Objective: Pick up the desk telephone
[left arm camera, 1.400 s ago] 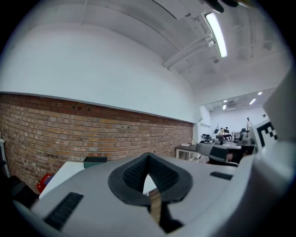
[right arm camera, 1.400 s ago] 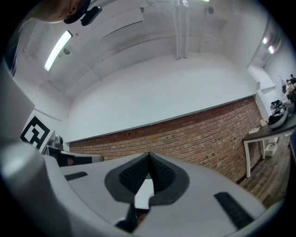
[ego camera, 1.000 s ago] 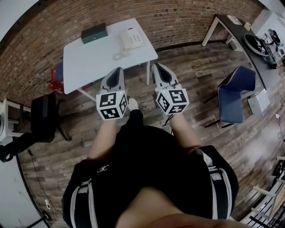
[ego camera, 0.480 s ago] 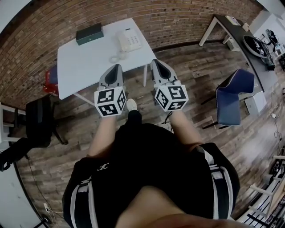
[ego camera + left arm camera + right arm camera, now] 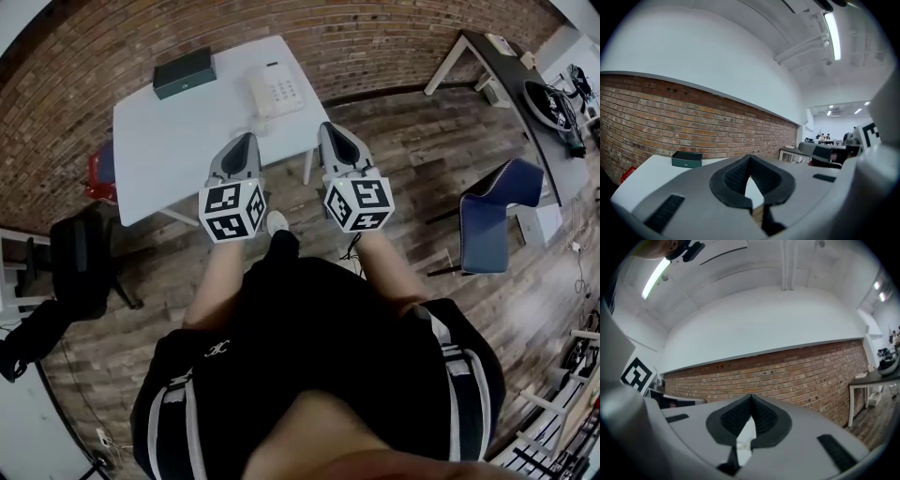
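A white desk telephone (image 5: pixel 275 90) lies on the white table (image 5: pixel 169 150) near its right far corner, its coiled cord hanging toward the table's front edge. My left gripper (image 5: pixel 245 140) reaches over the table's front edge, shut and empty. My right gripper (image 5: pixel 330 130) points past the table's right front corner, also shut with nothing in it. Both grippers are short of the phone. In the left gripper view the jaws (image 5: pixel 750 158) meet at the tips, and the table (image 5: pixel 642 172) shows beyond them. In the right gripper view the tips (image 5: pixel 751 397) meet too.
A dark green box (image 5: pixel 184 72) lies at the table's far left, seen also in the left gripper view (image 5: pixel 686 160). A brick wall (image 5: pixel 112 37) backs the table. A blue chair (image 5: pixel 494 211) stands right, a black desk (image 5: pixel 511 80) far right, a black bag (image 5: pixel 80 262) on the floor left.
The person has stepped toward the table, so both grippers now lie closer to it: the left one reaches over its front edge. Both jaws stayed shut.
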A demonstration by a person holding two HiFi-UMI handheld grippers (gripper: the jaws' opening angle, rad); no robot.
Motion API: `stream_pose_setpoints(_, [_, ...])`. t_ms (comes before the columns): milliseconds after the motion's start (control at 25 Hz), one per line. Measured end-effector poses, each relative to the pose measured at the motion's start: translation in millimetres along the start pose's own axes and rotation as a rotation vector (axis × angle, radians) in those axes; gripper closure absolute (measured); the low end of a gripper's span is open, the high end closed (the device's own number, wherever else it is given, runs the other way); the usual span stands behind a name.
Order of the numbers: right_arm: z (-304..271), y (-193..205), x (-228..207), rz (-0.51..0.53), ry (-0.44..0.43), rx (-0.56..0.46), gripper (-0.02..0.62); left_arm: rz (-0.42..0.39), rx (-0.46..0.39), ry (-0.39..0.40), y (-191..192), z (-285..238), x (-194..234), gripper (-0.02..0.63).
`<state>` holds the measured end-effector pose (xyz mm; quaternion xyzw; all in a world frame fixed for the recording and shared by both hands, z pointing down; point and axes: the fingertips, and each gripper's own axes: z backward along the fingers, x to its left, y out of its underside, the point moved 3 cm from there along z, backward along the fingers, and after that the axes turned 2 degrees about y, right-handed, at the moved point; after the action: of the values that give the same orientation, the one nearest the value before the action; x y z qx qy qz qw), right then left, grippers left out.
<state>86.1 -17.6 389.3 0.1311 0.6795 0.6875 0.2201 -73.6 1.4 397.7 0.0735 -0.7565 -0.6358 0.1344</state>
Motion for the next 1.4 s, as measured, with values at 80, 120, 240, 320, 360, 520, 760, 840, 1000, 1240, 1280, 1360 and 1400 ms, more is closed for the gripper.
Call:
stream_pose_setpoints(80, [-17.1,0.6,-2.6,0.046,0.004,0.002,0.597,0.009,0.012,0.007,-1.4,-17.8,8.0,0.604])
stream_pose_setpoints(120, [-25.9,1.2,-4.3,0.051,0.003,0.006,0.597,0.016,0.017,0.011,-2.4,-26.2,12.1,0.604])
stream_pose_setpoints(240, [-55.3,4.8,-11.8,0.019,0.001,0.026,0.597,0.041,0.032,0.017,-5.9,-50.7,28.1,0.604])
stream_pose_setpoints(320, [-77.4,7.5,-16.3,0.007,0.002,0.038,0.597,0.046,0.039,0.014,-8.1,-67.1,42.3,0.604])
stream_pose_setpoints(360, [-88.9,8.7,-17.9,0.002,0.001,0.044,0.597,0.048,0.043,0.011,-9.4,-75.1,49.9,0.604])
stream_pose_setpoints(520, [-134.8,11.9,-26.0,-0.017,-0.004,0.076,0.597,0.055,0.056,0.003,-16.7,-107.2,78.3,0.604])
stream_pose_setpoints(760, [-207.0,12.1,-41.5,-0.020,0.005,0.103,0.597,0.064,0.073,0.014,-28.6,-166.4,121.6,0.604])
stream_pose_setpoints(840, [-228.8,13.9,-45.7,-0.019,0.004,0.118,0.597,0.068,0.084,0.019,-30.7,-185.1,133.6,0.604])
stream_pose_setpoints(1000, [-264.2,29.0,-56.4,-0.008,0.002,0.173,0.597,0.082,0.121,0.034,-24.2,-217.3,151.0,0.604])
stream_pose_setpoints(1240, [-301.3,59.0,-76.1,-0.027,0.023,0.264,0.597,0.133,0.218,0.033,4.2,-252.6,172.1,0.604])
stream_pose_setpoints(1280, [-305.2,64.9,-80.8,-0.041,0.026,0.281,0.597,0.143,0.235,0.031,9.6,-256.9,173.7,0.604])
stream_pose_setpoints(1360, [-311.7,77.6,-90.0,-0.057,0.027,0.318,0.597,0.162,0.266,0.019,21.6,-265.2,176.8,0.604])
stream_pose_setpoints(1400, [-315.1,84.0,-94.4,-0.058,0.024,0.336,0.597,0.173,0.283,0.013,27.6,-269.7,178.5,0.604])
